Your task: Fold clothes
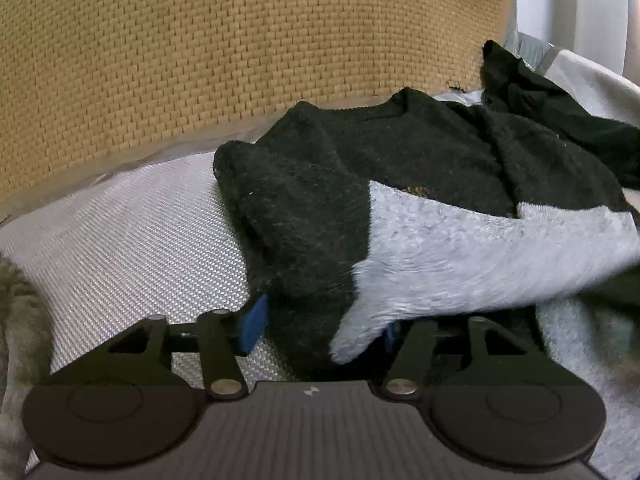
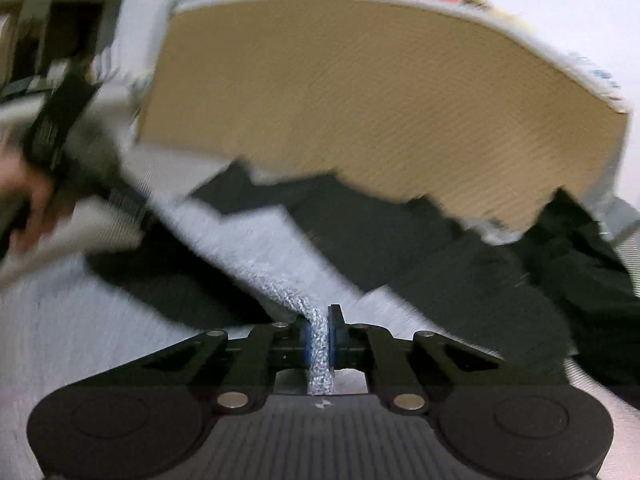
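A fuzzy black and light grey sweater (image 1: 400, 184) lies crumpled on a grey woven surface (image 1: 132, 232). My left gripper (image 1: 320, 326) is open, its blue pads either side of the sweater's near edge, which lies between the fingers; the right pad is mostly hidden by grey cloth. In the blurred right wrist view, my right gripper (image 2: 320, 344) is shut on a grey strip of the sweater (image 2: 280, 252), pinched between the blue pads. The left gripper and the hand holding it (image 2: 60, 184) show at the left.
A tan woven backrest (image 1: 224, 60) rises behind the sweater; it also shows in the right wrist view (image 2: 380, 100). Another black garment (image 1: 560, 108) lies at the far right on grey cloth. A grey fuzzy edge (image 1: 16, 300) sits at the left.
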Available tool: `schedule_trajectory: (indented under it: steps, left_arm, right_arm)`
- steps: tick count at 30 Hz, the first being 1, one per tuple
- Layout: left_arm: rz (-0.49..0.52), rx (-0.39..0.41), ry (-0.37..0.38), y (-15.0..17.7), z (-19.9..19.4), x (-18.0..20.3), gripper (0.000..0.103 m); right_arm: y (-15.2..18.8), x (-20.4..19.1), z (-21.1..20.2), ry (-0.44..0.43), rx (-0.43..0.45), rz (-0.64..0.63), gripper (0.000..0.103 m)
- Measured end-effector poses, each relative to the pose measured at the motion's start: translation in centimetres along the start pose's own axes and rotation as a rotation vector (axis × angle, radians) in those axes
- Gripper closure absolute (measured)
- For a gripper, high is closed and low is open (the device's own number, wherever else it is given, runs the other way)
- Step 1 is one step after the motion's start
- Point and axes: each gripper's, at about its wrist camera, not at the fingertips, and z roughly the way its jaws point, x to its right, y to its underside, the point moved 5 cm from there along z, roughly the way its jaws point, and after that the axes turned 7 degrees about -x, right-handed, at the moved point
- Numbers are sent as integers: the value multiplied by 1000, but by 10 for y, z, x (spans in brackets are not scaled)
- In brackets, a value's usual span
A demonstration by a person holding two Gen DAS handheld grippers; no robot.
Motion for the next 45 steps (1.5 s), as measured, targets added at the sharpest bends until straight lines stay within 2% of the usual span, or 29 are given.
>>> schedule_trajectory:
  steps: [1,5,8,12,15,19,21,25,27,29,31,35,38,39,41,45]
  left_arm:
    - [2,3,-4,0,1,0,33]
    - [-8,33,-38,-2,5,0,33]
    - [-30,67,-81,-4,4,-5,41]
    - [-82,86,-65,-8,4,-19,41]
    - [-83,98,-73,-10,7,-19,42]
    - [-117,103,-28,-6,15,-15,40]
    - [-127,80,-11,-3,23,-13,40]
    - [-84,41,-39,0,39,-8,39]
    - [-62,43,-46,0,43,-7,47]
    - [-76,79,-81,-2,42,-13,67]
    - [-107,117,-111,-3,40,-21,73]
    - [-126,158,-195,2,36,-41,73]
    - [-125,128,-236,16,40,-57,70]
    - [-127,106,-239,22,43,-63,69]
    - [-136,73,-242,32,48,-74,57]
    - [-143,32,-208,46,53,-81,55]
  right_arm:
    - [-4,6,-5,12,22,11,95]
    - [-13,20,-19,48,74,20,95]
    - [-14,32,-24,69,81,39,95]
    - [-9,49,-31,63,68,89,95]
    - [-5,45,-38,54,70,58,95]
    - [-8,34,-54,78,107,-16,95]
    - [-11,36,-59,93,124,-24,95]
    - [-19,46,-65,102,143,-1,95]
    - [-17,49,-68,94,138,1,95]
    - [-13,50,-70,84,130,0,95]
    - [-6,45,-69,78,113,-33,95]
    - [12,23,-62,42,69,-126,95]
    - [23,2,-57,-11,37,-182,95]
    - [26,-5,-55,-28,27,-204,95]
    - [32,-18,-50,-61,5,-243,95]
    - [44,-35,-41,-96,-41,-314,94]
